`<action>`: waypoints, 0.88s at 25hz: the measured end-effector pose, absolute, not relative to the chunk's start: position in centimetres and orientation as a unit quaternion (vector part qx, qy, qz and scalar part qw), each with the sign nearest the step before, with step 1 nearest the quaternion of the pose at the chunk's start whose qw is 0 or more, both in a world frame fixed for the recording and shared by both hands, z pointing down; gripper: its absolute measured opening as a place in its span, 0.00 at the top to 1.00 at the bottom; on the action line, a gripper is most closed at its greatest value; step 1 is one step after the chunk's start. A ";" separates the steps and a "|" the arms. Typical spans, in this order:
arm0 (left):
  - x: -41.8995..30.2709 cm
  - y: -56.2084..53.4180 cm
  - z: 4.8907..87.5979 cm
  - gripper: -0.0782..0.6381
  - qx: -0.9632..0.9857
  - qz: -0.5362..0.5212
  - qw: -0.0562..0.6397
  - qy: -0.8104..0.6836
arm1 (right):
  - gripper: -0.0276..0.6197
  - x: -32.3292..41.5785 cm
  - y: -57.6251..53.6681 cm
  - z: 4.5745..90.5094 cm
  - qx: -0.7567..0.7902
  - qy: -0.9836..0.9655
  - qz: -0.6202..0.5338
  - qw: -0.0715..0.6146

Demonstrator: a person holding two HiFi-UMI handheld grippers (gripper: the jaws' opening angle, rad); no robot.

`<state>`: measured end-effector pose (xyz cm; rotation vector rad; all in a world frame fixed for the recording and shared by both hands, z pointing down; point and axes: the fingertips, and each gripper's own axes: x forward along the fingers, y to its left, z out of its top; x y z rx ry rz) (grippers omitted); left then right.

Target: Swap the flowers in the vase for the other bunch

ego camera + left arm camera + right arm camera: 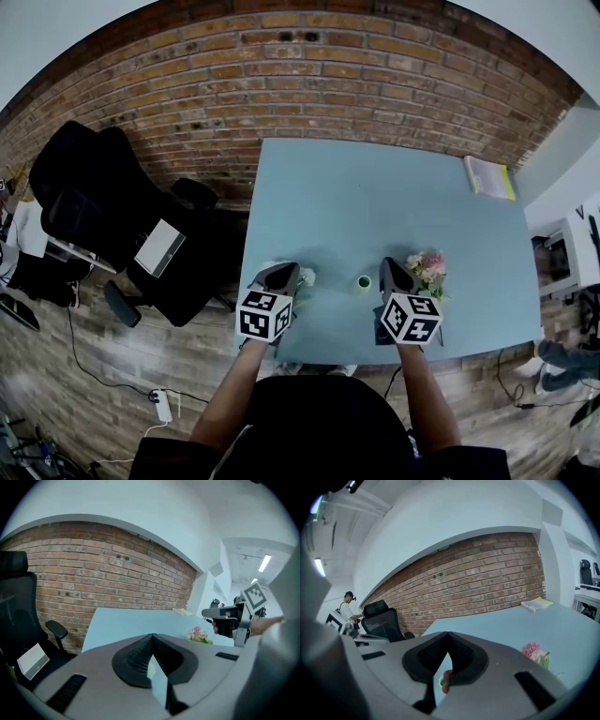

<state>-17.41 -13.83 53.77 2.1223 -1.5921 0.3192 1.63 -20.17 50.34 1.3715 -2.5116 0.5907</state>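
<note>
- Our left gripper [282,271] has its jaws pressed together, as its own view [152,637] shows.
- Just beside its tip, a white thing [307,277] lies on the table [375,197]. We cannot tell what it is.
- To the right of this gripper, between the two grippers and nearer to the right one, the small green vase [364,281] stands upright.
- Our right gripper [392,266] is also closed, tips together [448,637]. Under the tips a small pink and green thing shows, and we cannot say what it is.
- Just beside it on its right, the pink flowers [428,268] lie on the table.
- Far ahead of it, to the right, a yellow book [489,176] lies near the table's far edge.
- Well to the left of the left gripper, a black chair [84,197] stands on the floor.
</note>
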 end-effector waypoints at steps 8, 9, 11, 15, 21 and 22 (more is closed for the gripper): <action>-14.3 -15.3 46.6 0.88 0.808 0.056 0.174 -0.561 | 0.94 2.8 -19.8 49.8 0.475 -0.851 0.199 0.100; -13.8 -15.4 45.6 0.88 0.813 0.045 0.166 -0.557 | 0.94 3.1 -19.7 49.7 0.477 -0.850 0.200 0.099; -12.7 -15.5 43.8 0.88 0.822 0.031 0.149 -0.549 | 0.94 3.9 -19.7 49.7 0.483 -0.847 0.201 0.097; -11.0 -15.6 42.3 0.88 0.834 0.021 0.136 -0.534 | 0.94 5.4 -19.5 49.7 0.494 -0.841 0.203 0.091; -8.3 -15.7 42.3 0.88 0.846 0.016 0.128 -0.517 | 0.94 7.4 -19.0 49.1 0.503 -0.837 0.197 0.083; -7.8 -15.7 42.3 0.88 0.848 0.014 0.129 -0.514 | 0.94 7.9 -18.9 49.0 0.505 -0.836 0.197 0.083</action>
